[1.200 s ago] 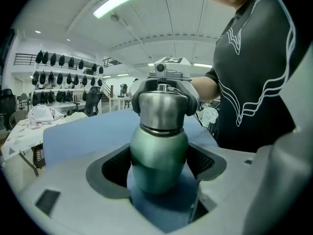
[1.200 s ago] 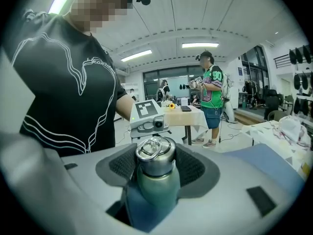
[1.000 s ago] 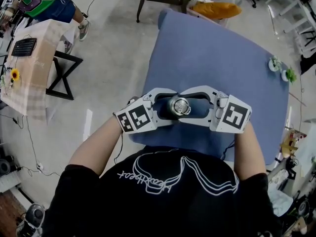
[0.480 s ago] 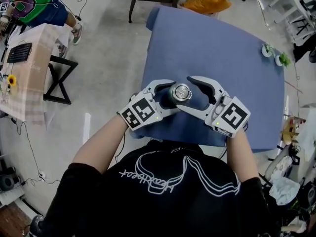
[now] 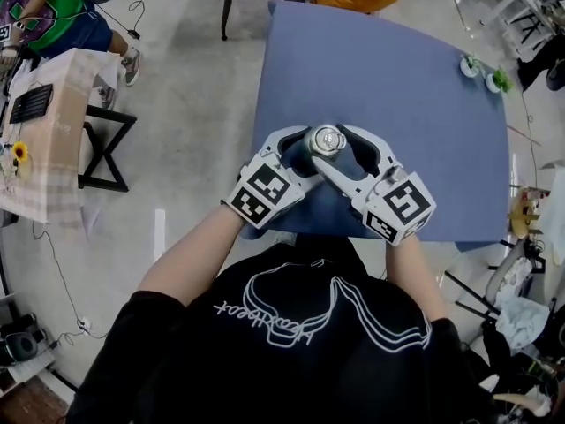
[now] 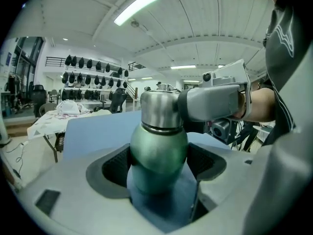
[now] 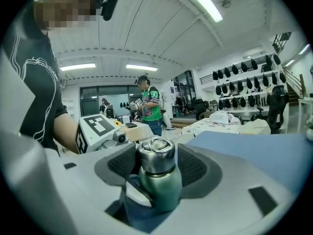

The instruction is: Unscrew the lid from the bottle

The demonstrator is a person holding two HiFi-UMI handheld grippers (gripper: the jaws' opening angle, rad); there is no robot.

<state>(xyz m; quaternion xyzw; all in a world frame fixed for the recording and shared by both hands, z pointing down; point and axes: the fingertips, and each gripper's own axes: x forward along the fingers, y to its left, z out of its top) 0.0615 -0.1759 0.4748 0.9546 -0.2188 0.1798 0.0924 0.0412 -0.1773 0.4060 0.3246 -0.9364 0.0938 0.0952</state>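
On blue table (image 5: 406, 87), near its 7 o'clock corner in head view, green bottle (image 6: 158, 153) stands upright w/ steel lid (image 6: 159, 109) seated on the neck.

Left gripper (image 6: 159, 168) comes in from 7 o'clock. Its pads are clamped on the green body, both sides touching.

Right gripper (image 7: 156, 165) comes in from 5 o'clock at lid height. Its jaws are closing w/ the lid between them. Pads sit just beside the steel and a thin gap shows on one side, so no firm grip yet.

Writing:
- White script on the black shirt (image 5: 300, 325), upside down from head view. Looks like "Heartbeat", not 100% sure.
- Marker cube (image 5: 265, 191) on the left tool and the one on the right tool carry b/w square codes only, no letters.

View diffs:
- Head view only: round lid top from above, bottle's spot on the table, potted plants (image 5: 481, 71) at table's 2 o'clock corner, and a keyboard (image 5: 31, 102) on a side desk at 9 o'clock.
- Left gripper view only: the seam where steel meets green, and the right tool's grey finger lying across the lid at 3 o'clock.
- Right gripper view only: ring handle on top of the lid, the left tool's cube at 9 o'clock, and a standing person (image 7: 146, 102) in a green top behind at 12.
- Both gripper views: wall racks (image 6: 88, 77) of dark hanging items and ceiling strip light (image 6: 138, 6). Head view shows neither.
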